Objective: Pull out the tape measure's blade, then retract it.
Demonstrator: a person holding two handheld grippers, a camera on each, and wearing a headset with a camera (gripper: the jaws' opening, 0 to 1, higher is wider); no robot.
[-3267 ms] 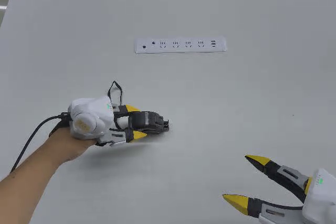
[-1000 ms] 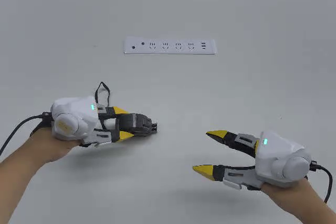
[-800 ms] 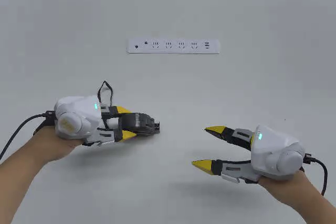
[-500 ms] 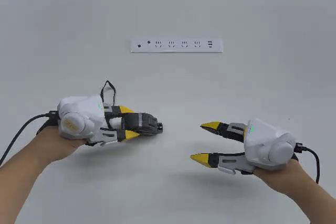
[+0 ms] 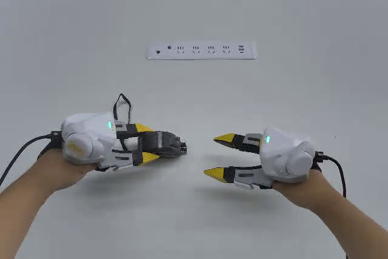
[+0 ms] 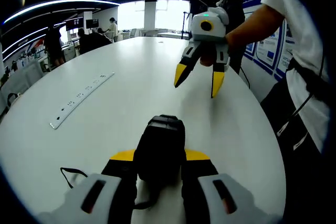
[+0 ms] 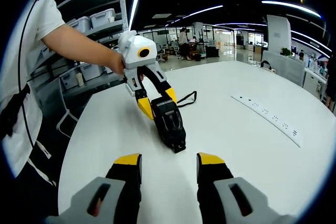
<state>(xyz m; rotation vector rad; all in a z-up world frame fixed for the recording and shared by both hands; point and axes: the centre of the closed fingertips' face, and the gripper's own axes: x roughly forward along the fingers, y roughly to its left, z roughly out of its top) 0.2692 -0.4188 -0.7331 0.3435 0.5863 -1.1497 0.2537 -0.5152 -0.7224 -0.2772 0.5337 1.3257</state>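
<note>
A black tape measure (image 5: pixel 162 142) lies low over the white table, clamped between the yellow-tipped jaws of my left gripper (image 5: pixel 143 143), which is shut on its body. Its nose with the blade end points right. In the left gripper view the tape measure (image 6: pixel 160 148) sits between the jaws, and my right gripper (image 6: pixel 199 78) hangs open beyond it. My right gripper (image 5: pixel 218 156) stands open a short way right of the tape's nose, touching nothing. From the right gripper view the tape measure (image 7: pixel 170 119) lies just ahead of the open jaws, with its black wrist strap (image 7: pixel 186 98) trailing behind.
A white power strip (image 5: pixel 202 51) lies flat on the table (image 5: pixel 291 77) farther back, also visible as a power strip (image 7: pixel 268 114) at the right of the right gripper view. Cables run from both grippers off the near edge. Shelving and people stand beyond the table.
My right gripper has travelled left toward the tape measure's nose, staying open. The left gripper has kept its hold on the tape measure in nearly the same place.
</note>
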